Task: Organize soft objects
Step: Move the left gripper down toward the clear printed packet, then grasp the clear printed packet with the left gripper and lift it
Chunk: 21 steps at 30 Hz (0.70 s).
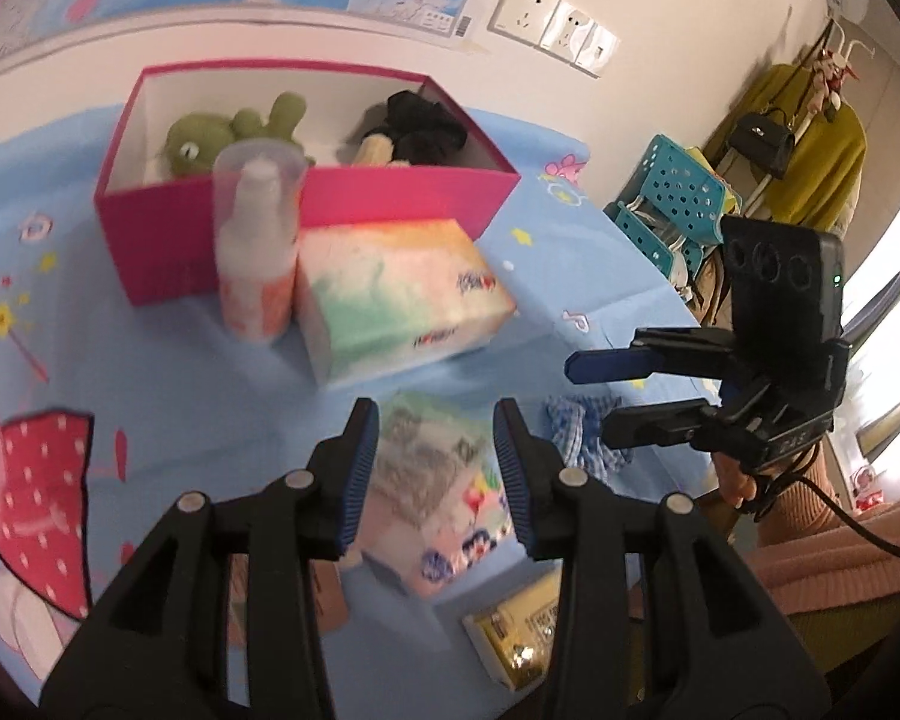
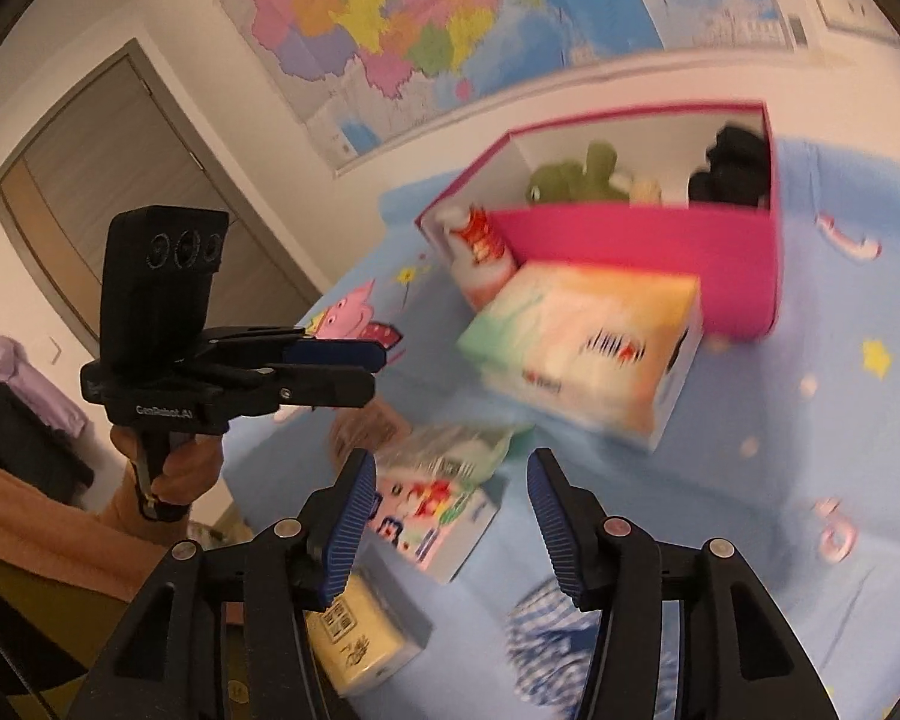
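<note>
A pink box stands at the back of the blue table and holds a green plush and a black soft item. A blue checked cloth lies on the table, beside the right gripper's fingers. My left gripper is open and empty above a small tissue pack. My right gripper is open and empty; it also shows in the left wrist view.
A large tissue box and a spray bottle stand in front of the pink box. A yellow pack lies near the table's front edge. Teal baskets stand beyond the table.
</note>
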Tool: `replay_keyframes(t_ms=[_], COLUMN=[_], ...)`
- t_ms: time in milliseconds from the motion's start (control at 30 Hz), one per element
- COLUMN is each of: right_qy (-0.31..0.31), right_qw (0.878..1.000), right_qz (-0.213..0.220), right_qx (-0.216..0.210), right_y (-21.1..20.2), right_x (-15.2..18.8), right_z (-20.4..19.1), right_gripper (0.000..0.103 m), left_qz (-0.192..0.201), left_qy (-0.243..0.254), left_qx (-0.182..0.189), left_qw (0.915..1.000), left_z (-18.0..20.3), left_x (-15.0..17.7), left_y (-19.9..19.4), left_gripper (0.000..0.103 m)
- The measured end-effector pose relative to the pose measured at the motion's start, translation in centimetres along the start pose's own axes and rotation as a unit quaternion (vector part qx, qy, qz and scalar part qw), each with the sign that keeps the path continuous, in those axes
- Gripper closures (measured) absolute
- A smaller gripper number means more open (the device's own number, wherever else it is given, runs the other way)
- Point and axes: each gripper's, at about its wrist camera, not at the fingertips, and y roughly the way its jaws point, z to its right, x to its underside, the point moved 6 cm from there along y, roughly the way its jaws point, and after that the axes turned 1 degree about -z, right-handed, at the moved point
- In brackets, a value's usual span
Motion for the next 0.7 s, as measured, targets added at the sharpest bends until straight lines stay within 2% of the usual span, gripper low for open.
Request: replay_keyframes(t_ms=[333,700], right_qy=[0.024,0.039], right_qw=[0.999,0.999], right_qz=[-0.03,-0.031], right_qx=[-0.005,-0.011], right_y=[2.2,1.9], right_x=[2.3,3.5], right_z=[0.2,-0.2], right_gripper=[0.049,0.049], left_qz=[-0.021,-0.04], left_qy=[-0.035,-0.045], left_qx=[0.013,0.026], left_qw=[0.9991,0.9978], left_z=[-0.7,-0.4], left_x=[4.0,6.5], left_y=[0.5,1.2], left_gripper=[0.062,0.062])
